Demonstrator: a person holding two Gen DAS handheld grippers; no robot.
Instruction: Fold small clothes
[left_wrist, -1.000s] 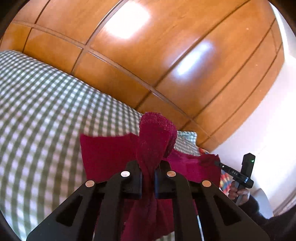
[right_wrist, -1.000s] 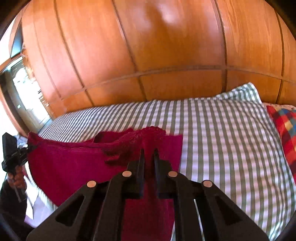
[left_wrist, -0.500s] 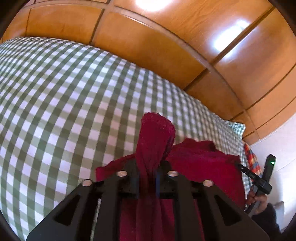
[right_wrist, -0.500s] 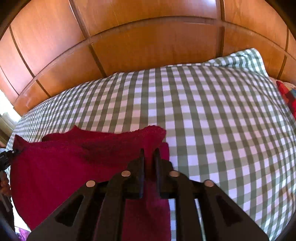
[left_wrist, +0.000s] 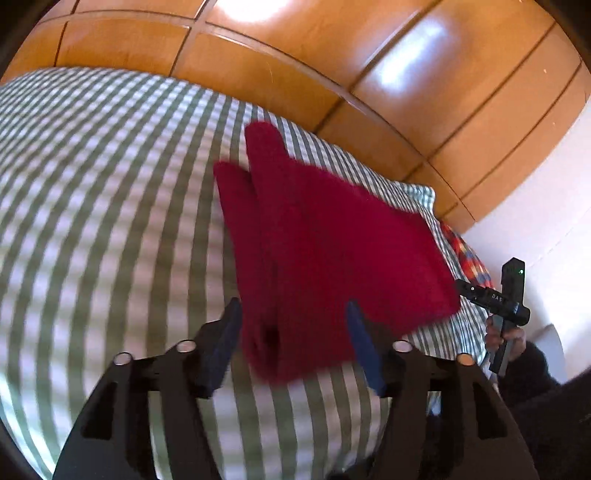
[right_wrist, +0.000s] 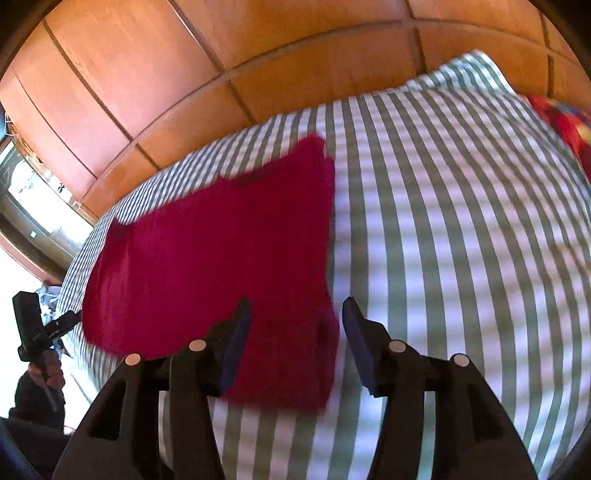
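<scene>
Both grippers spread wide, gripping nothing. Left gripper (left_wrist: 293, 332) poised just above near left corner of cloth (left_wrist: 325, 258), dark fingers (left_wrist: 225, 347) straddling that corner without touching. Right gripper (right_wrist: 295, 336) likewise over near right corner of cloth (right_wrist: 221, 266), one finger (right_wrist: 236, 339) overlapping the red fabric in view, the other beside its edge. Cloth lying flat on checked bedcover (right_wrist: 461, 240), doubled over, far edge uneven with a corner poking up toward wooden headboard (left_wrist: 332, 66). Plaid pillow (right_wrist: 565, 122) well right of cloth. Frames motion-blurred, so checks smear into stripes
</scene>
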